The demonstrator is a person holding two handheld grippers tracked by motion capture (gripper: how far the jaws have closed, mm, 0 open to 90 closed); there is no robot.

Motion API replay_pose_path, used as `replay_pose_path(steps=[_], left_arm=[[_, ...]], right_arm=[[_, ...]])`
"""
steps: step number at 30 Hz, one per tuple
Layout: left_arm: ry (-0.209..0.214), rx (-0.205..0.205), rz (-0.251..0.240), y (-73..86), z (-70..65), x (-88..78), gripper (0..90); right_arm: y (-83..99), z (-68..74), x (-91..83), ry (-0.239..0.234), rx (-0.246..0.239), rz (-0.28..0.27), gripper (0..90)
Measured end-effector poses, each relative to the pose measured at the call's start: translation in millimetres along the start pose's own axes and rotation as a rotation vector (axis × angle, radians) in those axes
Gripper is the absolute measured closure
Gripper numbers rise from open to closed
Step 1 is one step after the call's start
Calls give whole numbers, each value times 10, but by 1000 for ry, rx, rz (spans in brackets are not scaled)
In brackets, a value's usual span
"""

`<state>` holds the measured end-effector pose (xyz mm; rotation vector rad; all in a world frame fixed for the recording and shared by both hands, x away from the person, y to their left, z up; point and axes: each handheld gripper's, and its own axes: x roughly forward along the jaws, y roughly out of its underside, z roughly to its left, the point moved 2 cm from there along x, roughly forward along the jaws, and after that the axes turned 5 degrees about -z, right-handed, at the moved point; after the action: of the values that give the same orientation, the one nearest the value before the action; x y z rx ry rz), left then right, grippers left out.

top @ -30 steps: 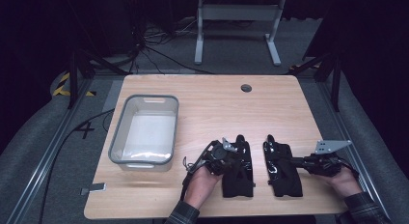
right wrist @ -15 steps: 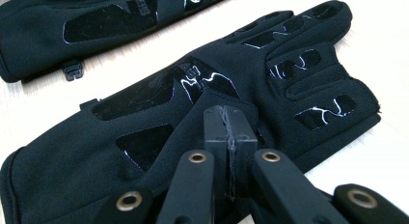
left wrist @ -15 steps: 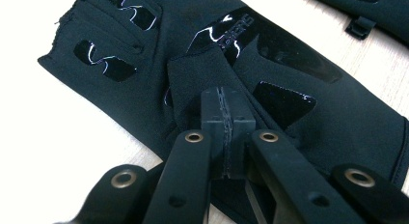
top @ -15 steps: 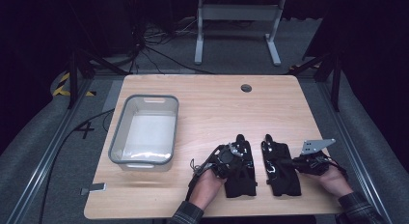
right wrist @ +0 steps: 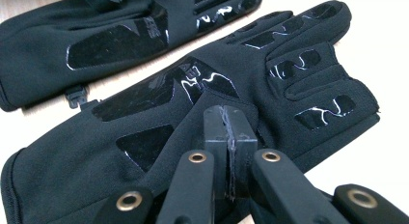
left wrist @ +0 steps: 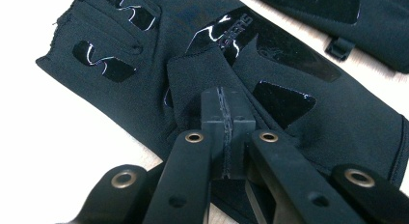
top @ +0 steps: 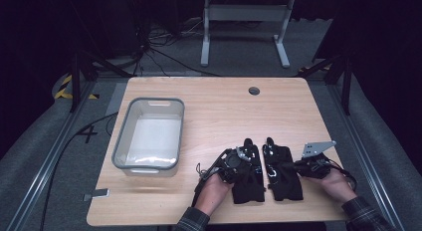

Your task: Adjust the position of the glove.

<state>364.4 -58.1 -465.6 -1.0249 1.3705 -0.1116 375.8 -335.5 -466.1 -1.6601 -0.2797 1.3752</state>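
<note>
High view shows two black gloves side by side near the table's (top: 214,106) front edge. Left gripper (left wrist: 224,119) is clamped tight on the left glove's (left wrist: 289,64) thumb; right gripper (right wrist: 226,132) pinches the right glove's (right wrist: 144,137) thumb.
</note>
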Motion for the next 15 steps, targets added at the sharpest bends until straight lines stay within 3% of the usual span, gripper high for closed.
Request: replay_pose_path(steps=[5, 12, 15], left_arm=[[1, 1, 0, -3, 2, 2, 893], [9, -6, -9, -13, 1, -2, 887], [28, -29, -45, -24, 1, -80, 843]], right_arm=[[-17, 15, 35, -17, 12, -13, 900], [-53, 64, 73, -23, -9, -11, 900], [-57, 59, 32, -13, -15, -29, 899]])
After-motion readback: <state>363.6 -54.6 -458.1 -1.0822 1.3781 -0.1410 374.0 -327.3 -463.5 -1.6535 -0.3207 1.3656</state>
